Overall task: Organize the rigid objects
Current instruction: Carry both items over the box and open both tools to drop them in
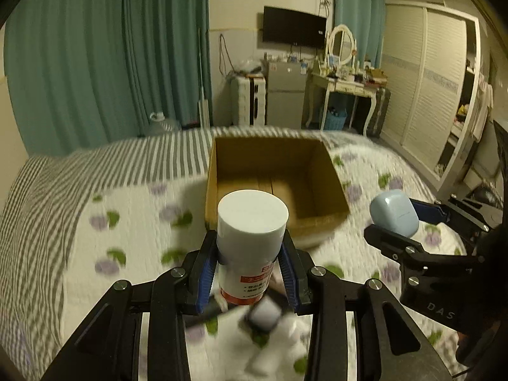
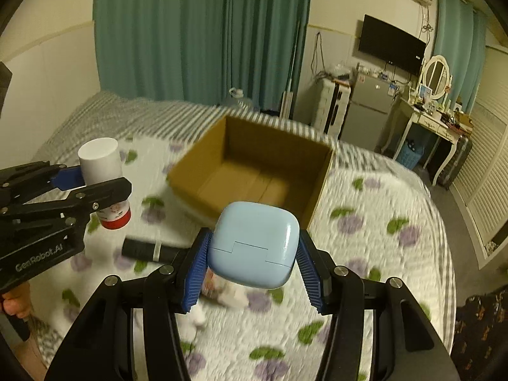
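Cardboard box (image 1: pixel 276 184) sits open on the bed (image 1: pixel 104 197), its flaps up and its brown floor bare as far as both views show. The bed wears a white quilt printed with purple and green shapes, with a grey-striped sheet beyond the box.

The left claw (image 1: pixel 249 260) pinches a white bottle (image 1: pixel 250 241) just below its wide white cap; the blue pads press on both sides of the neck. The bottle stands roughly upright in the grip, its red-banded label (printed text, too blurred to read) hanging below the fingers. From the right wrist view the same bottle (image 2: pixel 103 177) shows at the left edge, lifted clear of the quilt and held short of the box.

The right claw (image 2: pixel 254 254) pinches a pale blue rounded case (image 2: pixel 255 244), its lid seam facing the camera; the ribbed blue pads bear on its two sides. In the left wrist view that case (image 1: pixel 393 212) hangs to the right of the box, near its front right corner, also clear of the bedding.

On the quilt between the two claws lies a dark cylinder with a pale band (image 2: pixel 149 250), on its side. Nearer the cameras some small white and grey items (image 1: pixel 263 314) are scattered on the quilt, too smeared to name.

A person's fingers (image 2: pixel 14 303) grip the handle of the left tool at the lower left edge.
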A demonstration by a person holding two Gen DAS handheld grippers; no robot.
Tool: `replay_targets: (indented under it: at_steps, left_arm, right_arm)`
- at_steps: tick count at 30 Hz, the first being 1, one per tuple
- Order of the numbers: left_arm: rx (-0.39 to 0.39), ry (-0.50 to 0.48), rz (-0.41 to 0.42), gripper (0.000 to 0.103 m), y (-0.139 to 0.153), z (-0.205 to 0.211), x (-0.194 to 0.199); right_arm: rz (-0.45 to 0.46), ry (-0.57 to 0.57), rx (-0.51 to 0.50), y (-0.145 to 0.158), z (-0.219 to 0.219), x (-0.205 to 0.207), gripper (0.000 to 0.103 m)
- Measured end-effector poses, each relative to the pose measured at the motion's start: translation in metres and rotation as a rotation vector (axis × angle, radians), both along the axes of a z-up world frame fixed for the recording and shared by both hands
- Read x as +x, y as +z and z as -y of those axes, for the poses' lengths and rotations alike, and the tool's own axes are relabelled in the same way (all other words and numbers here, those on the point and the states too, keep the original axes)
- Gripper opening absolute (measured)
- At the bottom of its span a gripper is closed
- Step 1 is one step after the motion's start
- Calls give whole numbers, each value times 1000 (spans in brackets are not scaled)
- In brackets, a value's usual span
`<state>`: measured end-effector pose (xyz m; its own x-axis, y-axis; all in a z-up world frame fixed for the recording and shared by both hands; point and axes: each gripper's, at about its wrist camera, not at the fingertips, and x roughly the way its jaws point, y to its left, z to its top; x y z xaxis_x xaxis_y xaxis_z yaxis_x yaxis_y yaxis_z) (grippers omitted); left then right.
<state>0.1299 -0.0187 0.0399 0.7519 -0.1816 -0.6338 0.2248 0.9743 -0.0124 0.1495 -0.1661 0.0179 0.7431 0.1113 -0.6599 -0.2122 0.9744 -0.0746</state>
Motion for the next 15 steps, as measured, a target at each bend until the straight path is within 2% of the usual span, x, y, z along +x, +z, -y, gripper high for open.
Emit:
replay_targets:
  at_steps: [4, 8, 11, 15]
  left_arm:
    - [-1, 5, -1, 38, 8, 4, 38]
    - [7, 0, 2, 38, 5, 11, 80]
    - [0, -2, -10, 38, -3, 15, 107]
    - [38, -10, -38, 38, -26, 26, 145]
  right_arm:
    - [21, 2, 1, 17, 6, 34, 53]
    - [35, 4, -7, 22, 10, 71, 53]
    - [36, 0, -3, 15, 15, 101, 53]
    - [11, -15, 13, -6, 21, 141, 53]
